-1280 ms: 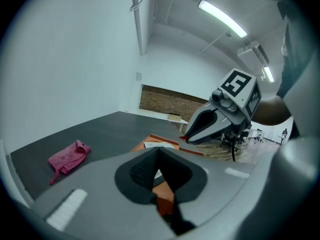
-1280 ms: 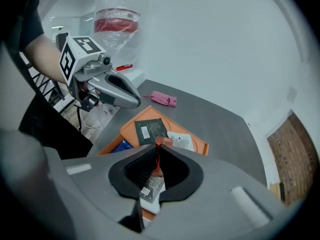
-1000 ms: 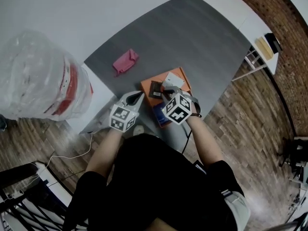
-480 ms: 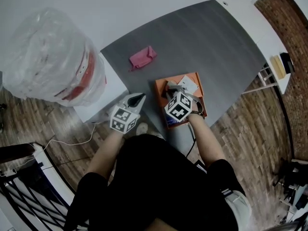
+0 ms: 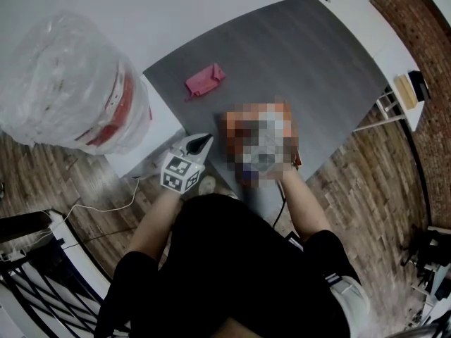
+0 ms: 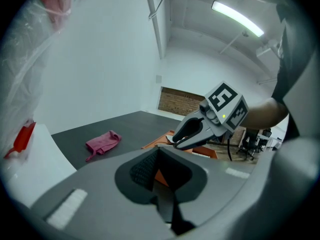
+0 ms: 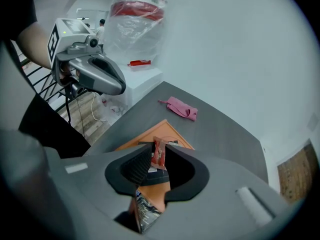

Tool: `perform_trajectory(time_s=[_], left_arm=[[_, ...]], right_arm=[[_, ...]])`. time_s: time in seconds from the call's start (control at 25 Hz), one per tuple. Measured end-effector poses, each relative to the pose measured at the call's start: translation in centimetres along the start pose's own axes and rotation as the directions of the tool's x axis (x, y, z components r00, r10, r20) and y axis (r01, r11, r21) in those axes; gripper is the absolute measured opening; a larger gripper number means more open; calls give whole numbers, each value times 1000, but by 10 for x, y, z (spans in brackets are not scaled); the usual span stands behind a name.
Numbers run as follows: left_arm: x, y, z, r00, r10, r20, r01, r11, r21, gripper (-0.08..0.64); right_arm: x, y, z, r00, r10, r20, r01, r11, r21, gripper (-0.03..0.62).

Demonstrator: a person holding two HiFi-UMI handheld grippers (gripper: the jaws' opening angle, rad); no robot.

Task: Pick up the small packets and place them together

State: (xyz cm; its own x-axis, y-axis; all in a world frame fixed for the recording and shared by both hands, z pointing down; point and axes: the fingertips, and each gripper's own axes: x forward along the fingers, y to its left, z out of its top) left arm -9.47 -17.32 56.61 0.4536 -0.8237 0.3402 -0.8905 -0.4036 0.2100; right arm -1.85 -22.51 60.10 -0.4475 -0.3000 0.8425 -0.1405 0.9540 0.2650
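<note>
In the right gripper view a small red packet [image 7: 159, 156] stands upright between the tips of my right gripper [image 7: 157, 151], whose jaws are opening and no longer pinch it. A second, dark printed packet [image 7: 144, 211] sits deeper in the throat. Both hang over an orange tray [image 7: 167, 131] on the grey table [image 5: 282, 55]. The left gripper view shows the right gripper [image 6: 175, 140] above the tray [image 6: 207, 153]. My left gripper [image 5: 197, 145] is shut and empty by the table's near-left corner. A mosaic patch hides the right gripper in the head view.
A pink cloth [image 5: 204, 80] lies on the far left of the table. A big clear plastic bag with a red band [image 5: 70, 90] stands on a white cabinet [image 5: 151, 136] to the left. Wooden floor surrounds the table, with a cable on it.
The head camera has swung, so the table sits further right than a second ago. Both grippers stay about where they were. A mosaic patch now covers the right gripper and tray.
</note>
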Motion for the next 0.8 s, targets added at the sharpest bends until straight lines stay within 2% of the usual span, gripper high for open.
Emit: perform_trajectory(time_s=[0.16,0.28,0.48,0.68,0.8], left_arm=[[11,-10,1,999,-41,-8,41,999,15,-2],[23,-24,3,996,-90,-16,90,996,27,-2],[41,-49,7,985,-169,-21,169,984,53,-2],[54,-68,5,971,-234,-44,236,969,70,-2],[60,-78,6,963,-264,-55,267,960,81,-2]], right_arm=[[-15,-4,-7,1000,-16,24,15,998,53,81],[-32,-6,-23,999,-22,30,17,990,137,77],[-61,-6,-56,998,-11,56,-8,948,319,74],[-71,-4,-99,998,-60,-35,68,934,351,74],[-74,-2,-113,996,-68,-59,85,923,376,74]])
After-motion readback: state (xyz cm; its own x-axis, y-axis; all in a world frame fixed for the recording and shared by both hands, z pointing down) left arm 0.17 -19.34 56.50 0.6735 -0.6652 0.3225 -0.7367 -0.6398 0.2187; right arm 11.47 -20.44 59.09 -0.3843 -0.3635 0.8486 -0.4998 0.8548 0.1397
